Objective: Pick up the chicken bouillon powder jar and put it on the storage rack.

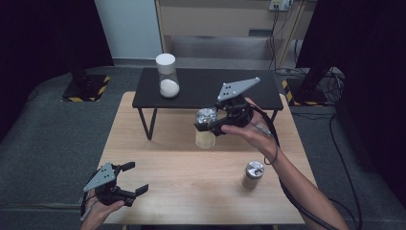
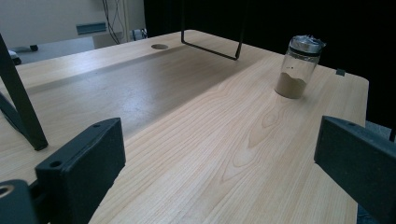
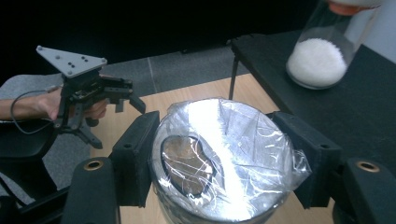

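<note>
Foil-capped jar (image 1: 206,128) of tan powder, gripper-clamped (image 1: 205,125)

Worktop (image 1: 158,163): light wood grain, with a round hole near its far edge.
Black shelf (image 1: 191,91): low, on thin metal legs, at 12 o'clock on the worktop.
White-capped jar (image 1: 167,75): upright on the black shelf toward 11 o'clock, white grains in its bottom.
Brown-powder jar (image 1: 252,174): upright at 4 o'clock on the worktop, silver lid, standing alone.
</note>
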